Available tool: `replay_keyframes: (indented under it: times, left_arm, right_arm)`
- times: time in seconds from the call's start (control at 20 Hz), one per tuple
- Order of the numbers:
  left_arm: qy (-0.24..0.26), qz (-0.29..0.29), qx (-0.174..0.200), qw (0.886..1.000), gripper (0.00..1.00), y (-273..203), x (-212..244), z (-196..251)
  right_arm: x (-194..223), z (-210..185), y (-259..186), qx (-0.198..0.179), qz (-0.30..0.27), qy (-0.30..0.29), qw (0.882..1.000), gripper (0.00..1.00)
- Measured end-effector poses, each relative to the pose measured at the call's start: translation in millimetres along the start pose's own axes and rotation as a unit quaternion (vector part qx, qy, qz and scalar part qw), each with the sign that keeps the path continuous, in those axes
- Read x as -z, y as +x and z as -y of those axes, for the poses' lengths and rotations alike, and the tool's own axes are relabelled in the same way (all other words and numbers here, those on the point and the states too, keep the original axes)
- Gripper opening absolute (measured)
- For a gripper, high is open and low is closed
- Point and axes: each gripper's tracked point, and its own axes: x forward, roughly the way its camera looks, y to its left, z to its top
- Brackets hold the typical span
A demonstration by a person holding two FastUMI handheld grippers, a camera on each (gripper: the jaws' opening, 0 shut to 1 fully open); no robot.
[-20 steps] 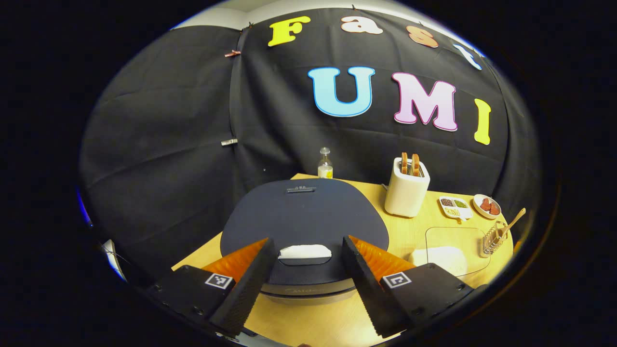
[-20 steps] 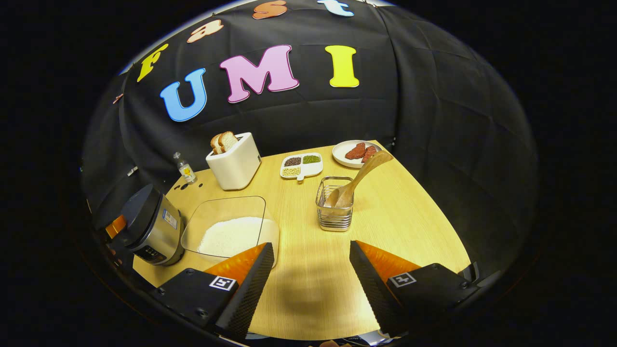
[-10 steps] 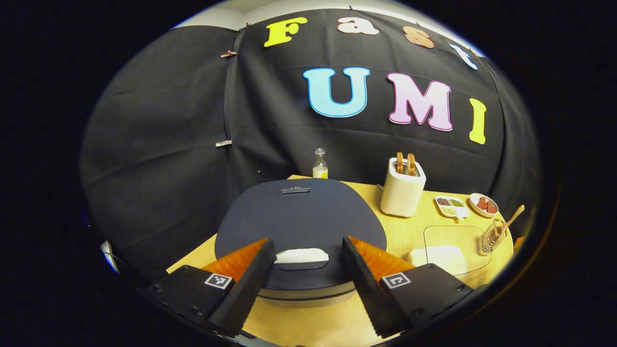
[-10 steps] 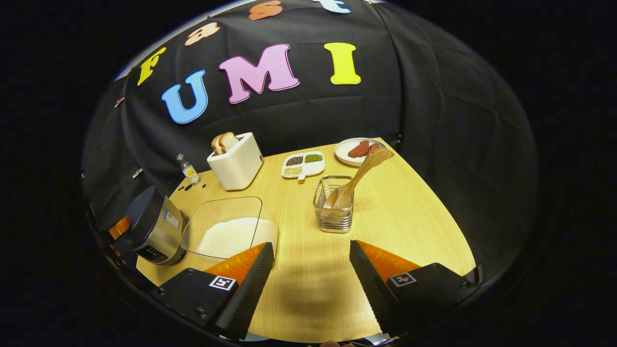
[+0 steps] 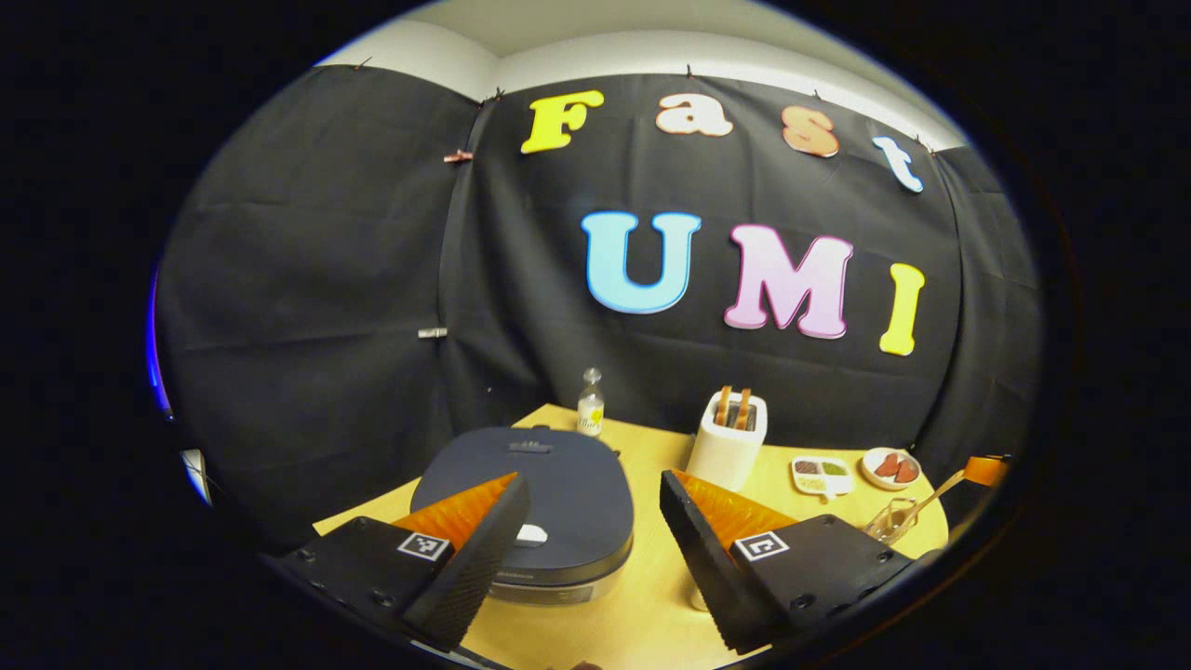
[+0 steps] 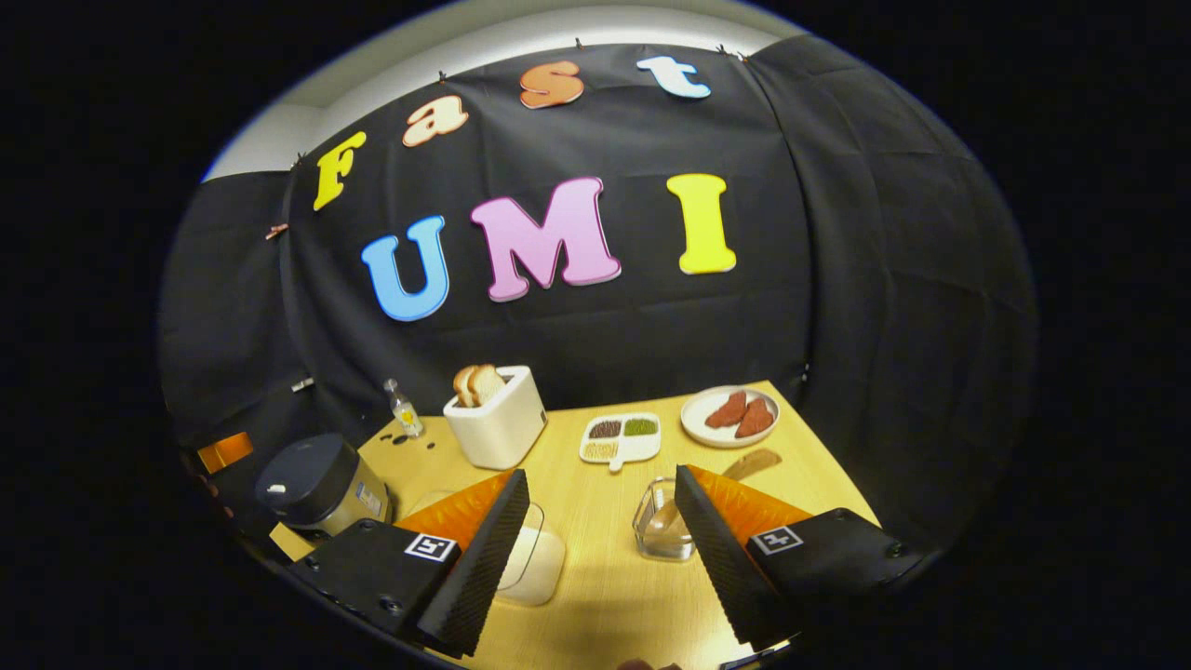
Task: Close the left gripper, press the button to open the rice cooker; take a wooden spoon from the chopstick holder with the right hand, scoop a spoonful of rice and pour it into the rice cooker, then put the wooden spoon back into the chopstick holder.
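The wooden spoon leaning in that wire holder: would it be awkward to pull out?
The wooden spoon looks stiff and probably light. It leans steeply over the chopstick holder, so pulling it might tip that small holder. Its smooth handle could slip.

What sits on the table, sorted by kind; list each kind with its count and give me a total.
Appliances: 2, rice cooker, toaster
Food dishes: 2, round plate, divided dish
Rice container: 1
Chopstick holder: 1
Wooden spoon: 1
Bottle: 1
Total: 8
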Motion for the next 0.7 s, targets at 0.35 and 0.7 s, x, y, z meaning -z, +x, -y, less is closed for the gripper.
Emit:
replay_keyframes:
  times: [0.35,0.7]
  left_arm:
    - [0.032,0.074,0.12,0.99,0.95,-65,-43,43]
    - [0.028,0.059,0.2,0.978,0.92,-114,-22,50]
  right_arm:
    - [-50,-32,-74,0.045,0.107,-0.029,0.993,0.98]
    - [-2,-52,-143,0.075,0.081,-0.048,0.993,0.98]
